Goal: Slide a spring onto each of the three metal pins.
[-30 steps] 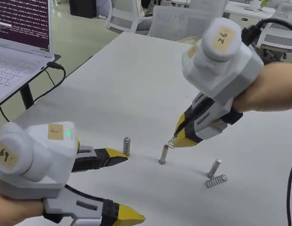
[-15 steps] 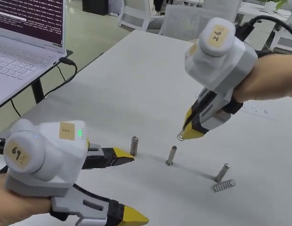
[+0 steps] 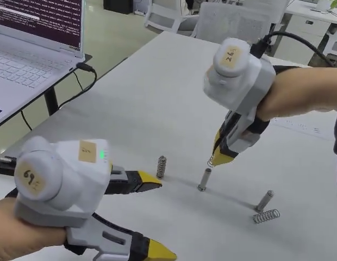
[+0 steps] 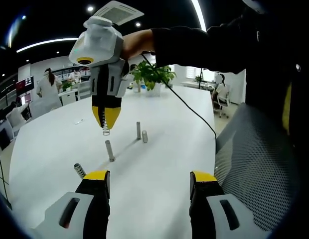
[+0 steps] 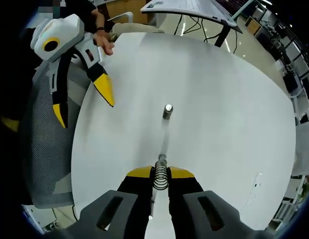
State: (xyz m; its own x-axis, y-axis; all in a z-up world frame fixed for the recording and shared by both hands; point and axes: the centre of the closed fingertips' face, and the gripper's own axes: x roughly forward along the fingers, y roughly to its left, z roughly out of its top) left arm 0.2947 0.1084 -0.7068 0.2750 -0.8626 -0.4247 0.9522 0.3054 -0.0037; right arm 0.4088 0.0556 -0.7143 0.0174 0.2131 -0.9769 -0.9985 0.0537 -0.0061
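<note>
Three metal pins stand on the white table [image 3: 157,98]. The left pin [image 3: 161,166] [image 4: 80,171] wears a spring. The middle pin [image 3: 204,178] [image 4: 110,150] is bare, and so is the right pin [image 3: 263,200] [image 4: 138,130], which leans, with a loose spring [image 3: 266,216] lying beside it. My right gripper [image 3: 217,159] [image 5: 160,174] is shut on a spring [image 3: 211,162] [image 5: 160,178] [image 4: 105,131] that hangs just above the middle pin's top [image 5: 162,159]. My left gripper [image 3: 163,217] [image 4: 149,177] stands open and holds nothing, one fingertip close to the left pin.
An open laptop [image 3: 32,43] on a stand sits beyond the table's left edge, with a cable [image 3: 81,81] hanging down. A mesh chair [image 4: 254,149] stands at the table's near side. Papers [image 3: 304,128] lie at the right.
My right gripper has brought the spring down and nearer, from above and right of the middle pin to just over its top. The left gripper holds its place; the head camera shifted.
</note>
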